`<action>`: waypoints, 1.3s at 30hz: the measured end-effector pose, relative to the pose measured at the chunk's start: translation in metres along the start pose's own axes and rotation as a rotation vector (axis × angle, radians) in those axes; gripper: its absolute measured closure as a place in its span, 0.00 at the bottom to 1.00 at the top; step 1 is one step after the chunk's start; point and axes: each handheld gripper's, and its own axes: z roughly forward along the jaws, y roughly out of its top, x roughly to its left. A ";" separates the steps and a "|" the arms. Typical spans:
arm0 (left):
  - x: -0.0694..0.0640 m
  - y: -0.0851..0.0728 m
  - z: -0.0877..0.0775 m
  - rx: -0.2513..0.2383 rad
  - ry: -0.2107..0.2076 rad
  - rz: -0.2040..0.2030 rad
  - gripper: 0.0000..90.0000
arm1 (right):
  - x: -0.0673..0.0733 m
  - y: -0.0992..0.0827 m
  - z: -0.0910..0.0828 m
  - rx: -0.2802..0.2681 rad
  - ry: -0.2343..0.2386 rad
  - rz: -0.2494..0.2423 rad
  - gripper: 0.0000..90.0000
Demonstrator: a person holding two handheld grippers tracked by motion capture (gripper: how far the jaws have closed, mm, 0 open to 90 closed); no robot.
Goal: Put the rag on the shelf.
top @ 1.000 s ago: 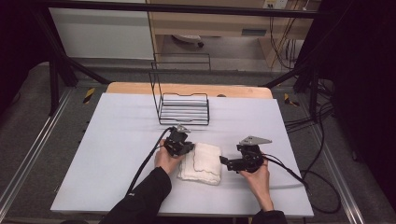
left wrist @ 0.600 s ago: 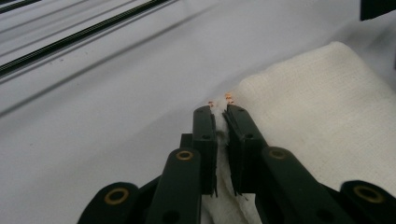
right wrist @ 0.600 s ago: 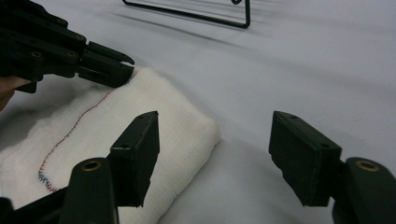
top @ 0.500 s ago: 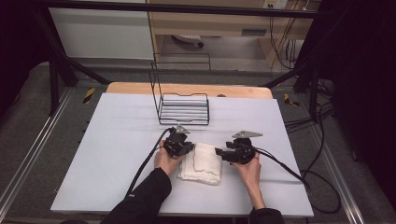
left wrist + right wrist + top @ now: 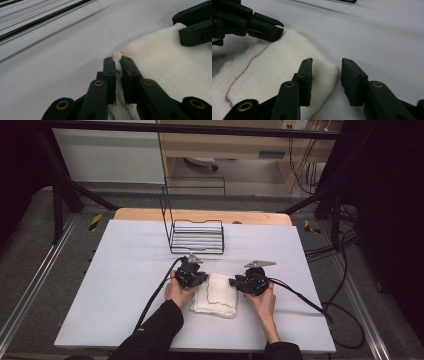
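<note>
White towel (image 5: 216, 294) corner pinched in left claw (image 5: 118, 65); right claw (image 5: 325, 68) closing astride its edge, pads apart, contact unclear.

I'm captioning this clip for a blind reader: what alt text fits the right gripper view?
The right gripper straddles the corner of a folded white towel on a pale table, one jaw on the cloth, its jaws just closing but not yet pressing. At the far corner, the left gripper pinches the towel's edge.

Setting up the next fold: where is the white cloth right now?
In the high view the white cloth lies near the table's front edge, between the left gripper and right gripper, in front of the wire rack.
</note>
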 end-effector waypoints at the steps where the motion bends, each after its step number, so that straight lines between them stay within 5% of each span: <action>1: 0.000 0.000 0.000 0.001 0.001 -0.002 0.91 | 0.000 0.000 0.000 0.007 0.002 0.012 0.72; 14: 0.002 0.000 0.000 -0.001 -0.009 -0.025 0.92 | 0.001 0.000 0.002 0.023 0.029 0.083 0.87; 23: 0.004 -0.002 -0.001 -0.018 -0.024 -0.069 0.93 | 0.003 0.000 -0.001 -0.008 0.018 0.067 0.90; 39: 0.004 -0.003 -0.023 -0.135 -0.050 -0.067 0.93 | 0.008 0.003 -0.017 -0.090 0.039 0.021 0.90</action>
